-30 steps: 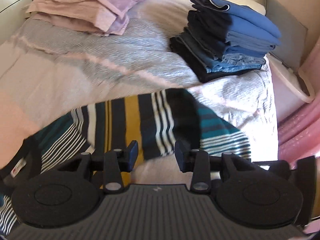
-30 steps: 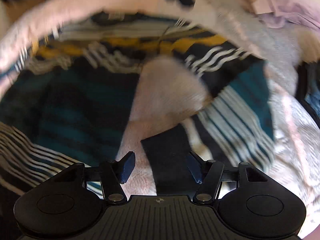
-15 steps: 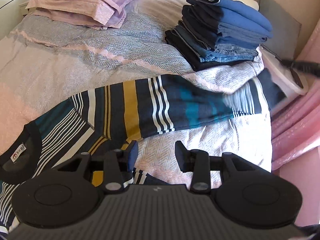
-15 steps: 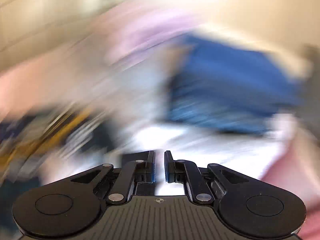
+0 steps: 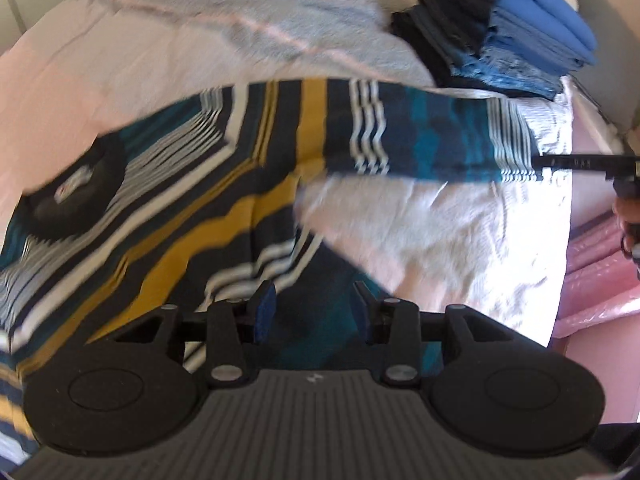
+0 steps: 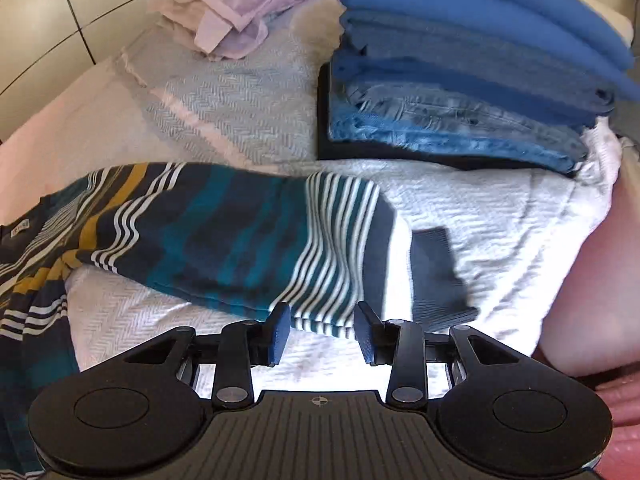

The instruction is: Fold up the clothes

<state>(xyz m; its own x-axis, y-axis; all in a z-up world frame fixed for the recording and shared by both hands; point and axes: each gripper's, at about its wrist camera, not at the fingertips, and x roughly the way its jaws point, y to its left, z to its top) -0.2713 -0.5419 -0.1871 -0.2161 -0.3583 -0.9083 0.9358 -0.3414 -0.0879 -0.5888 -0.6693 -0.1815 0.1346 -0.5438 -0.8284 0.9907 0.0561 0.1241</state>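
Note:
A sweater point(image 5: 224, 208) striped in navy, teal, mustard and white lies on the bed, neck label to the left. Its sleeve point(image 5: 420, 136) is stretched out to the right. My left gripper point(image 5: 314, 312) hovers open over the sweater's body, with nothing between its pads. In the right wrist view the sleeve point(image 6: 248, 240) ends in a dark cuff point(image 6: 436, 272). My right gripper point(image 6: 322, 332) sits at the sleeve's striped end with its jaws opening. The sleeve's edge lies between the fingertips and the pads stand clear of it. In the left wrist view the right gripper point(image 5: 580, 162) reaches in beside the cuff.
A stack of folded blue jeans and tops point(image 6: 472, 80) stands on the bed behind the sleeve. Folded lilac linen point(image 6: 240, 0) lies at the back left. The white herringbone bedspread point(image 6: 500, 216) ends at the right beside pink bedding point(image 5: 592, 280). A hand point(image 5: 630, 220) shows at the right edge.
The sleeve has been drawn out straight to the right. My right gripper closed, swung round and has parted again at the sleeve's end. My left gripper moved over the sweater's body.

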